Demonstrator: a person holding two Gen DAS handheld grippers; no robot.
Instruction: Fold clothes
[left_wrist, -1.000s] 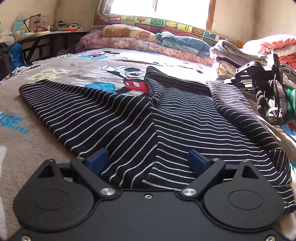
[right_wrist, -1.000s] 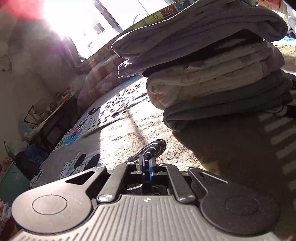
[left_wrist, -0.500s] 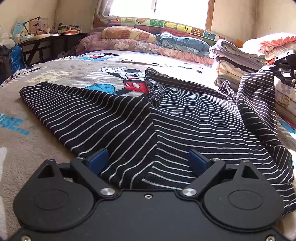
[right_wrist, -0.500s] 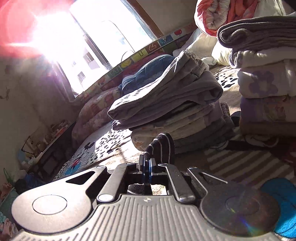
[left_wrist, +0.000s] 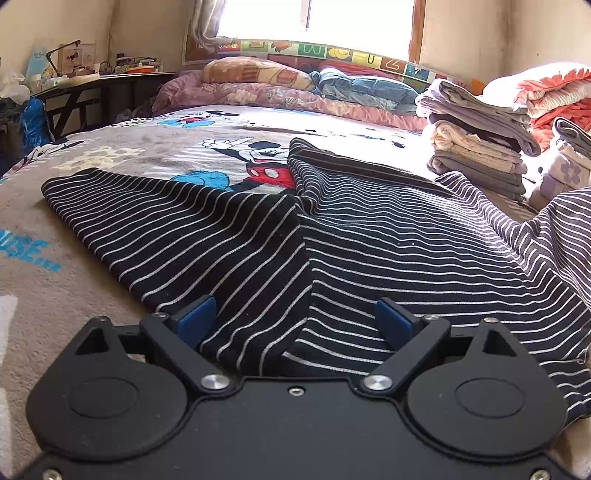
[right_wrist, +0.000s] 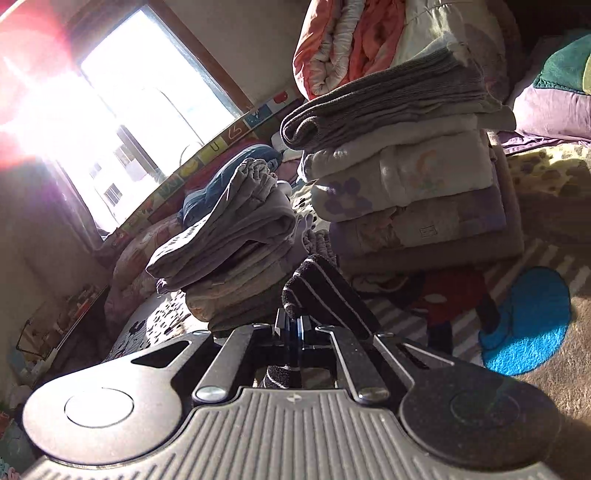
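Observation:
A black top with thin white stripes lies spread on the cartoon-print bed cover. In the left wrist view my left gripper rests at the garment's near hem, open, its blue pads wide apart over the cloth. The right sleeve rises off the bed at the right edge. In the right wrist view my right gripper is shut on the striped cuff, which sticks out past the pads and hangs down beneath them.
Two stacks of folded clothes stand on the bed's right side, with an orange and white quilt behind. Pillows and rolled blankets line the window wall. A cluttered desk stands at the left.
My right gripper has lifted the striped sleeve off the bed and carried it up and to the right, out of the left view. The left gripper has stayed put, open.

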